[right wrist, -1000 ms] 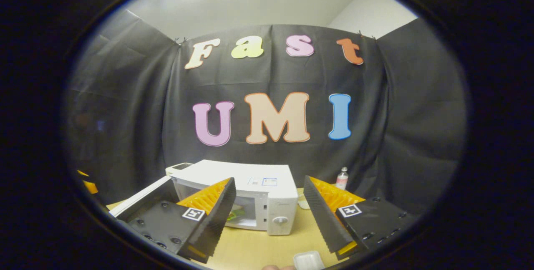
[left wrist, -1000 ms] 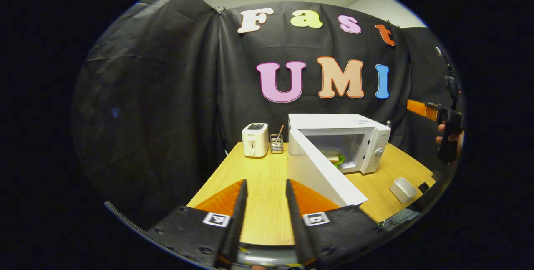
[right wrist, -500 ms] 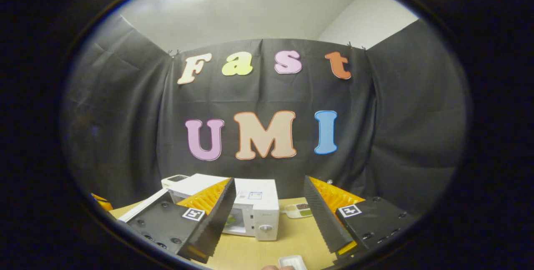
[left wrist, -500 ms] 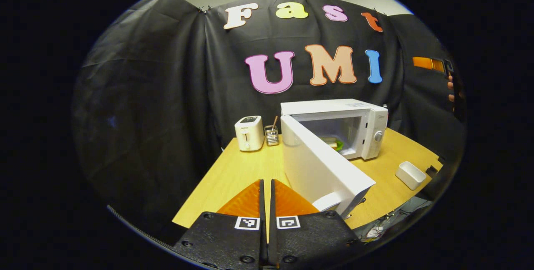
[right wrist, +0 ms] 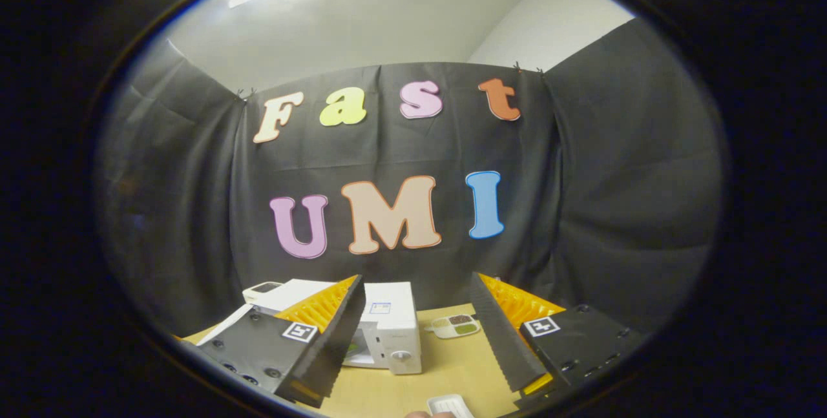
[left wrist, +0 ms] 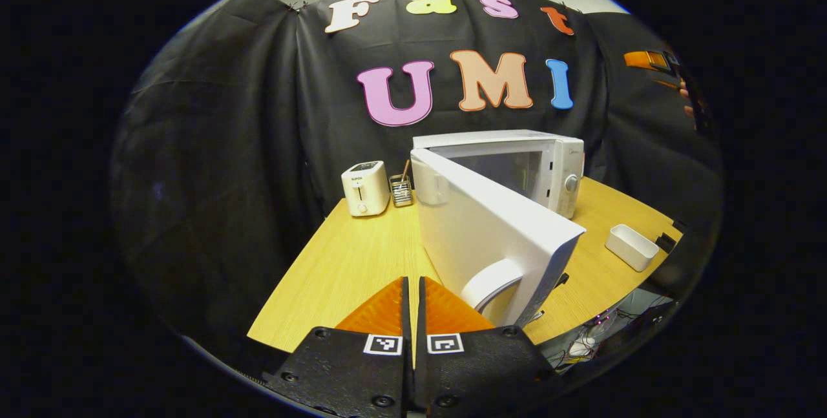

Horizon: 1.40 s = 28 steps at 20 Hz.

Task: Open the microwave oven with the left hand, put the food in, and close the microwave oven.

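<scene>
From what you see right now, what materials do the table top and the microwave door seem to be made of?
The table top looks like light wood or wood-look laminate: fine straight grain, matte, smooth. The microwave door looks like white painted metal or plastic with a soft sheen; I cannot tell which.

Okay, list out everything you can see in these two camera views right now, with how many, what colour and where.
microwave oven: one, white, back middle of the table, door open
microwave door: one, white, swung out toward the left gripper, curved handle at its near end
toaster: one, white, back left of the table
wire holder: one, metal, between toaster and microwave oven, a stick standing in it
small tray: one, white, right part of the table
divided dish: one, pale, on the table right of the microwave oven
table: one, light wood
left gripper: one, just in front of the door's near end, jaws together, holding nothing
right gripper: one, raised, jaws apart
hand: one, holding the right gripper
</scene>
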Each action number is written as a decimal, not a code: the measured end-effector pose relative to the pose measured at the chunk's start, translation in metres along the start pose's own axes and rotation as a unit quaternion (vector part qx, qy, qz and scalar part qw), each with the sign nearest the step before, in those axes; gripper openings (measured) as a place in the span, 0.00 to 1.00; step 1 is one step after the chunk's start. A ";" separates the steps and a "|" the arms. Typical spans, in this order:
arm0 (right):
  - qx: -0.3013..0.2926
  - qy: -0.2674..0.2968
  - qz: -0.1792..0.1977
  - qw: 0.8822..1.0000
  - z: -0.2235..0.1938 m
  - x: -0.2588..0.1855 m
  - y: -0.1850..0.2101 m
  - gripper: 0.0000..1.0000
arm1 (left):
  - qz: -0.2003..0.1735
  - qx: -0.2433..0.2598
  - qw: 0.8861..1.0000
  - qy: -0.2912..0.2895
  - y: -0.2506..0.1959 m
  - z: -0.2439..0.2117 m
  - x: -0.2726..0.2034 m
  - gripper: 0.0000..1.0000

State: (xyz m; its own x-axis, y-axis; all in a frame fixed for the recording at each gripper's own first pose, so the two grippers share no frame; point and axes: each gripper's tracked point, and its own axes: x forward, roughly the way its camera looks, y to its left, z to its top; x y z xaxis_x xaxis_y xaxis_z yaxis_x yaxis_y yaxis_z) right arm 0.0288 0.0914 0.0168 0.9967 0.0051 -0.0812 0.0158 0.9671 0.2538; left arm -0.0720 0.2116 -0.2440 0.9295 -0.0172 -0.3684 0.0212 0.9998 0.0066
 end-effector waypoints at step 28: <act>-0.008 -0.020 0.024 0.999 0.045 0.016 -0.050 0.91 | -0.062 0.029 0.998 0.011 -0.126 0.022 0.040 0.00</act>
State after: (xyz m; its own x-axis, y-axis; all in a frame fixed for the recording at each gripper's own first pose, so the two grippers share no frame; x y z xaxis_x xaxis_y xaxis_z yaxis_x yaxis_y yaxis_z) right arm 0.0474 0.0322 0.0461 0.9987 0.0409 -0.0311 -0.0322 0.9700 0.2409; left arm -0.0289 0.0849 -0.2393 0.9106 -0.1393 -0.3892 0.1569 0.9875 0.0135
